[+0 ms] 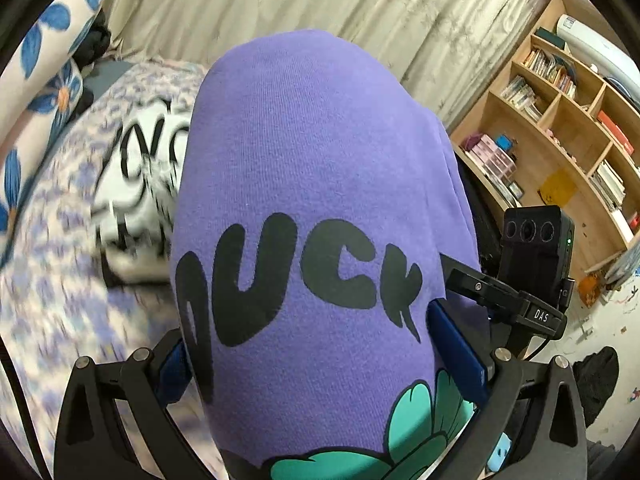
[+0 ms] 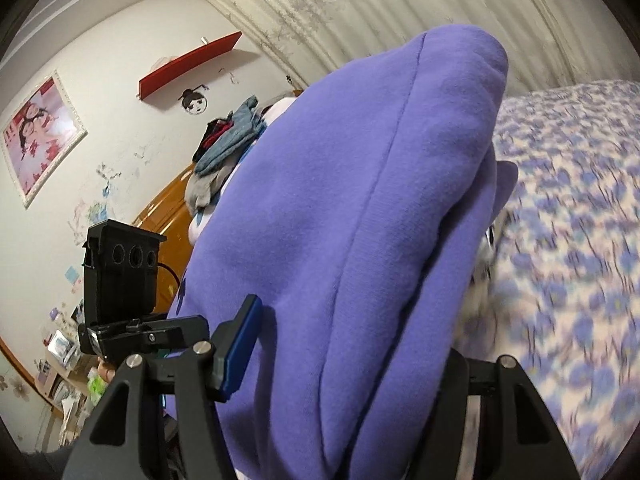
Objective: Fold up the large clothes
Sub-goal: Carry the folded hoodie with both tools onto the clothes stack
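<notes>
Purple sweatshirt (image 1: 304, 168) is bunched into a thick roll and lifted above the bed, carried between both grippers. From the left wrist camera it fills the middle of the shot, with black bubble lettering (image 1: 296, 280) across it and a teal flower print (image 1: 420, 428) at the bottom edge. The left gripper (image 1: 320, 364) has its blue pads pressed against either side of the roll, so it's clamped on the fabric. Behind it there's a white garment with black script (image 1: 140, 184) lying on the purple floral bedspread (image 1: 60, 280), and a wooden bookshelf (image 1: 560, 132) off to the right.

Right wrist camera: same sweatshirt, plain side with a seam running up it. The right gripper (image 2: 348, 360) has its left blue pad (image 2: 240, 348) against the cloth; the other finger is buried behind the fabric, but the bundle sits wedged between the jaws, so it's gripping a fat wad. A pile of clothes (image 2: 224, 152) sits near the far wall, under a red shelf (image 2: 192, 64).
</notes>
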`<state>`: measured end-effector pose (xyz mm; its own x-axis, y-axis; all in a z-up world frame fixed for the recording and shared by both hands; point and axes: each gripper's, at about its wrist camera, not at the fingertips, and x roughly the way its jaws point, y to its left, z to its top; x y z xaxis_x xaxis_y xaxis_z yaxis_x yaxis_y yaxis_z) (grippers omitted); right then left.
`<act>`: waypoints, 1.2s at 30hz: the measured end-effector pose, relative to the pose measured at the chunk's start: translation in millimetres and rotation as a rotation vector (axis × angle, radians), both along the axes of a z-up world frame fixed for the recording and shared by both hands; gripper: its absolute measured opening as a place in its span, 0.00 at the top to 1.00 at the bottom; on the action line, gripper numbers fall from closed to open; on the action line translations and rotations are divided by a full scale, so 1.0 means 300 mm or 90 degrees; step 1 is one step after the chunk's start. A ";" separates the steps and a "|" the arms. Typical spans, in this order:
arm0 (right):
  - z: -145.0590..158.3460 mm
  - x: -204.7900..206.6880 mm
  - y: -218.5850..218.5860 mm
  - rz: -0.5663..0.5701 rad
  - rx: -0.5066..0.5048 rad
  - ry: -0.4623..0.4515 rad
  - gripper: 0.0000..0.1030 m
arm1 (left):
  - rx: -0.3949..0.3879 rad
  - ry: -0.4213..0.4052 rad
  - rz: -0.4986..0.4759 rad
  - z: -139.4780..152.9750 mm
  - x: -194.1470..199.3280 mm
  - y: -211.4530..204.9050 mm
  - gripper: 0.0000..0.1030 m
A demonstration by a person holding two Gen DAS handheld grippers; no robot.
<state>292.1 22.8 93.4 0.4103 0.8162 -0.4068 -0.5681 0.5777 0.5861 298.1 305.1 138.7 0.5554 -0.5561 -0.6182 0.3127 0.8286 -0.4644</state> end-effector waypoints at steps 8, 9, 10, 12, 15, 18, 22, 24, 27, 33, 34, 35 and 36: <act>-0.014 0.405 0.166 -0.013 0.015 -0.017 0.41 | 0.042 -0.033 0.019 0.038 0.407 0.138 0.00; -0.032 0.449 0.185 -0.016 0.017 -0.012 0.41 | 0.051 -0.030 0.020 0.026 0.461 0.155 0.00; -0.047 0.491 0.206 -0.018 0.018 -0.007 0.41 | 0.054 -0.027 0.028 0.009 0.519 0.176 0.00; -0.101 0.570 0.241 -0.024 0.015 0.003 0.41 | 0.065 -0.016 0.036 -0.034 0.618 0.207 0.00; -0.229 0.695 0.282 -0.031 0.010 0.048 0.41 | 0.084 0.028 0.060 -0.151 0.771 0.251 0.00; -0.409 0.788 0.320 -0.045 -0.038 0.126 0.41 | 0.118 0.080 0.100 -0.301 0.868 0.289 0.00; -0.490 0.800 0.304 -0.066 -0.030 0.137 0.30 | 0.064 0.076 0.092 -0.372 0.887 0.309 0.00; -0.475 0.795 0.308 -0.060 -0.047 0.133 0.28 | 0.091 0.059 0.097 -0.361 0.880 0.297 0.00; -0.440 0.786 0.303 -0.068 -0.087 0.131 0.26 | 0.096 0.064 0.112 -0.365 0.881 0.299 0.00; -0.386 0.712 0.219 -0.111 -0.146 0.107 0.25 | 0.118 0.057 0.165 -0.340 0.805 0.290 0.00; -0.378 0.699 0.209 -0.116 -0.155 0.104 0.25 | 0.125 0.057 0.172 -0.331 0.785 0.283 0.00; -0.370 0.688 0.198 -0.124 -0.165 0.101 0.25 | 0.134 0.058 0.182 -0.321 0.763 0.274 0.00; -0.356 0.668 0.184 -0.137 -0.183 0.094 0.25 | 0.142 0.057 0.190 -0.312 0.743 0.266 0.00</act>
